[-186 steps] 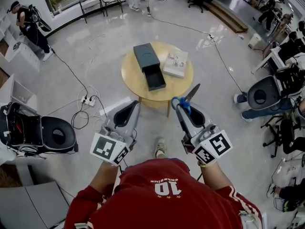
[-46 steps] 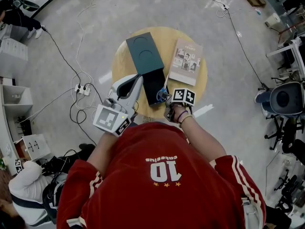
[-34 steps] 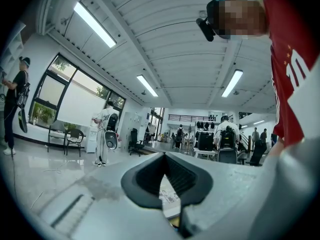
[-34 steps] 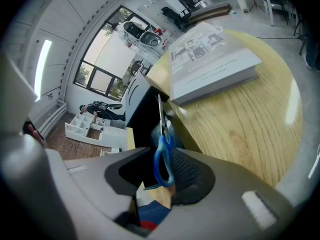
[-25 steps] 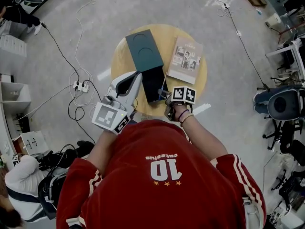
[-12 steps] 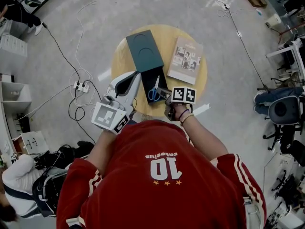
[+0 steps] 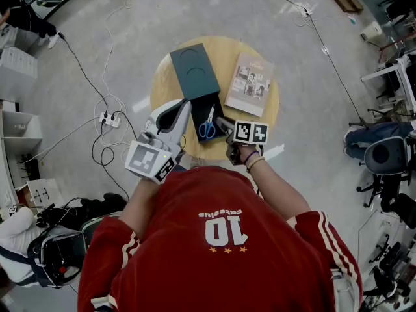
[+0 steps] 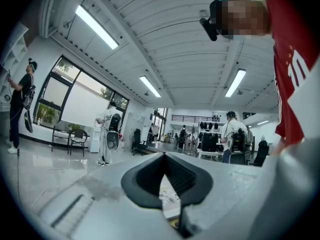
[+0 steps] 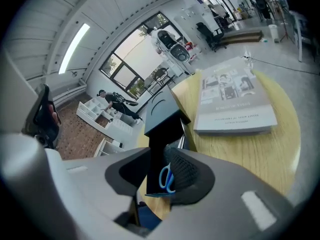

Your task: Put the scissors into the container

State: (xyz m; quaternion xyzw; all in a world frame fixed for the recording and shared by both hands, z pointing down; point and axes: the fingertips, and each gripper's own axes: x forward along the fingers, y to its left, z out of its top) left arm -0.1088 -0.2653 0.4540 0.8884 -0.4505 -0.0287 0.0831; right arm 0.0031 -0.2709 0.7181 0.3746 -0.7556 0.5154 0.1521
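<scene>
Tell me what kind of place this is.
Probably a large open workroom or lab, not a home. It has a polished floor with a power strip lying on it, office chairs along the right edge, long ceiling lights, and other people wearing equipment.

Bright ceiling strip lights (image 8: 95, 26), fisheye edges, floor glare

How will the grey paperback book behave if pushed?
The grey paperback book lies flat on the round wooden table, so it likely slides, not tips. It looks thin with a soft cover, so probably light and somewhat floppy when lifted.
</scene>
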